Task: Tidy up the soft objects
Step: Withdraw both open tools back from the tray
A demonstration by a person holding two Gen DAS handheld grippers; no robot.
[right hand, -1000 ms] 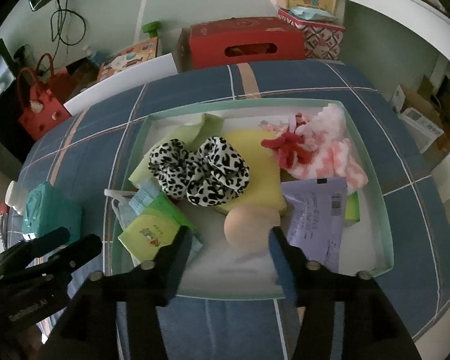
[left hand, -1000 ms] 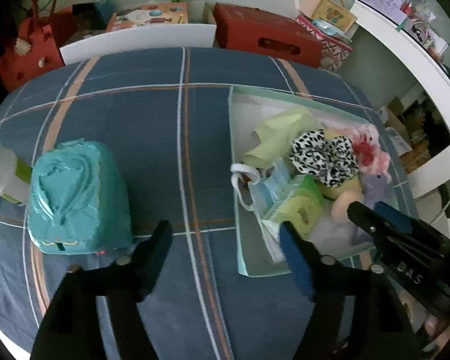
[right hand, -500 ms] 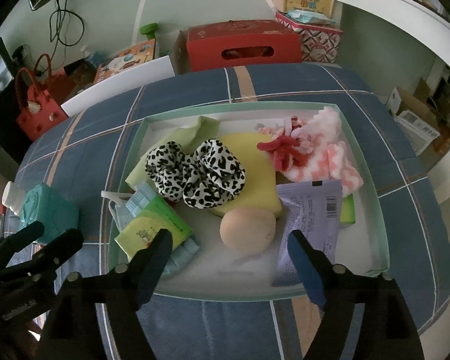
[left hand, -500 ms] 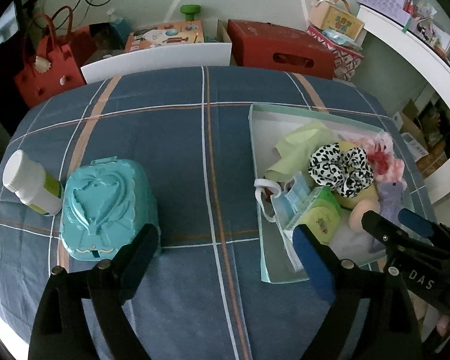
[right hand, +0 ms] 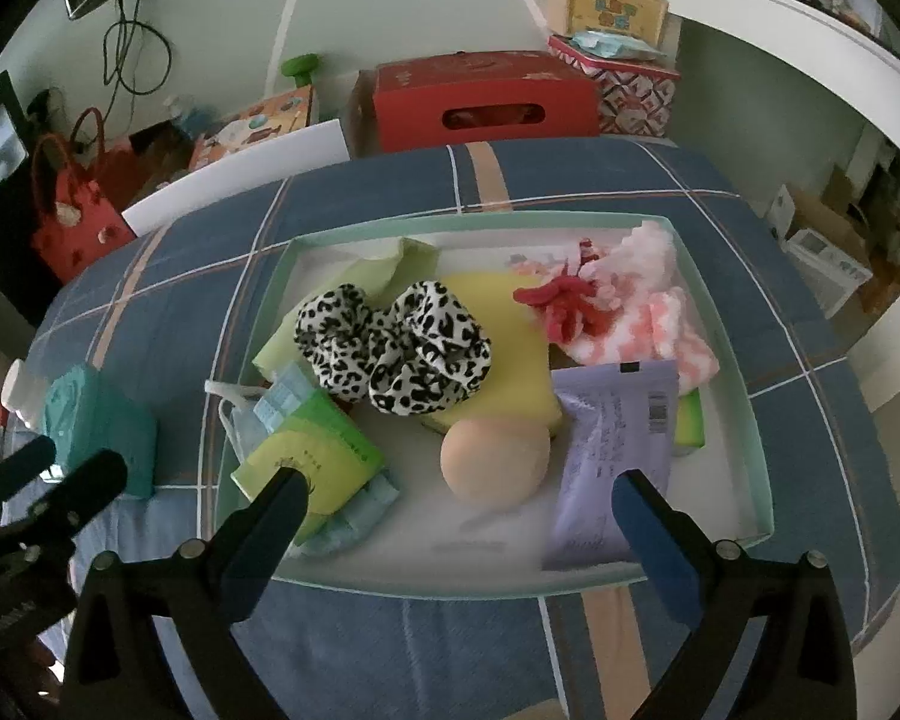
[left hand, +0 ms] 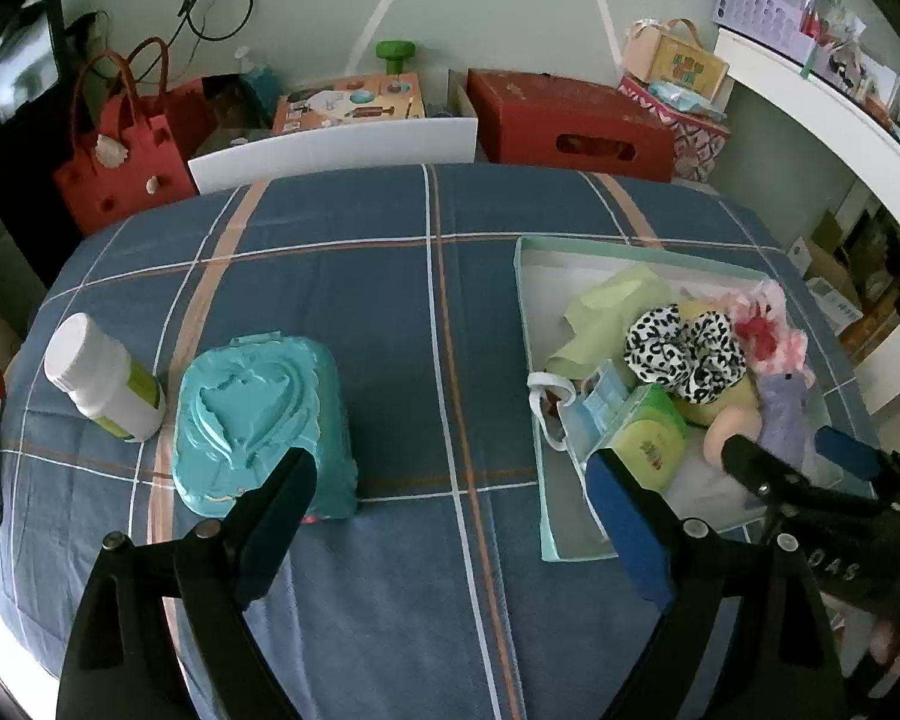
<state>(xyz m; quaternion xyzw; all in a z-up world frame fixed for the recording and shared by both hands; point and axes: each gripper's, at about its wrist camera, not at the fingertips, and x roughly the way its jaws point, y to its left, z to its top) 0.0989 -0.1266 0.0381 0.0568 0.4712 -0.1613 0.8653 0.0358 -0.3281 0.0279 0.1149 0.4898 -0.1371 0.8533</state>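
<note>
Dim, cool, even light in both views; soft shadows only. Overexposed white glare at lower left of left-wrist frame. Strong fisheye bending and black vignette at corners. Mostly sharp.

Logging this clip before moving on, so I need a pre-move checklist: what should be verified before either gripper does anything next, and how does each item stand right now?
1. Right gripper empty: ok, jaws have just been opening wide, nothing pressed between them.
2. Peach sponge ball resting in the tray: ok, lying free on the tray floor.
3. Left gripper empty: ok, open over bare blue cloth.
4. Teal box still to be handled: cannot tell; it sits outside the tray, lid closed.
5. White bottle clear of the grippers: ok, upright beside the teal box.
</note>
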